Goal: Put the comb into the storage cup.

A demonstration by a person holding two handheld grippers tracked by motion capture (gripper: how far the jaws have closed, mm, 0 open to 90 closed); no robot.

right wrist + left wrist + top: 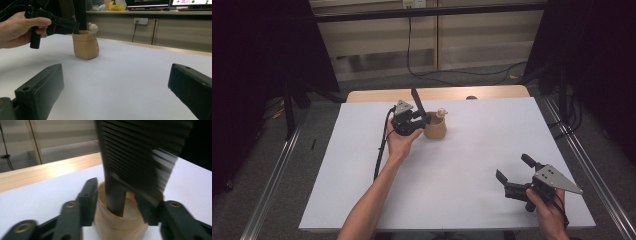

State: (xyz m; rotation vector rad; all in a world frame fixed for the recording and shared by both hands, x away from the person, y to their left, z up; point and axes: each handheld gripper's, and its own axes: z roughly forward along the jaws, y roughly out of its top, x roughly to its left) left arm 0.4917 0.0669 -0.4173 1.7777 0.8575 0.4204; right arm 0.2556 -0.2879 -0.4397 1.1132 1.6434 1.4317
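A tan pot (435, 129) shaped like a small folded paper bag stands on the white counter (472, 165), toward its far side and a little left of the middle. A black comb (418, 104) stands in the pot, handle end down inside the opening and toothed end rising above the rim, leaning slightly away from the pot's centre. In the left gripper view the comb's handle (117, 202) goes down into the pot (117, 225) while its ribbed teeth loom large and blurred above. A small pale figure (441, 113) sits at the pot's far rim; in the right gripper view it (93, 27) peeks above the rim of the pot (85, 45).

The left gripper (416, 119) is just beside the pot on its left, held by the left hand (398, 142), with its cable trailing down toward the near edge. Its jaws stand partly apart, one on either side of the pot's rim and the comb; the left jaw lies close against the pot's outer wall, and the right jaw is near the comb's lower teeth, where blur hides whether it touches. The pads do not press on the comb.

The right gripper (515, 175) is well apart from the pot, near the counter's near right corner, held by the right hand (548, 210). Its jaws are spread wide with nothing between them.
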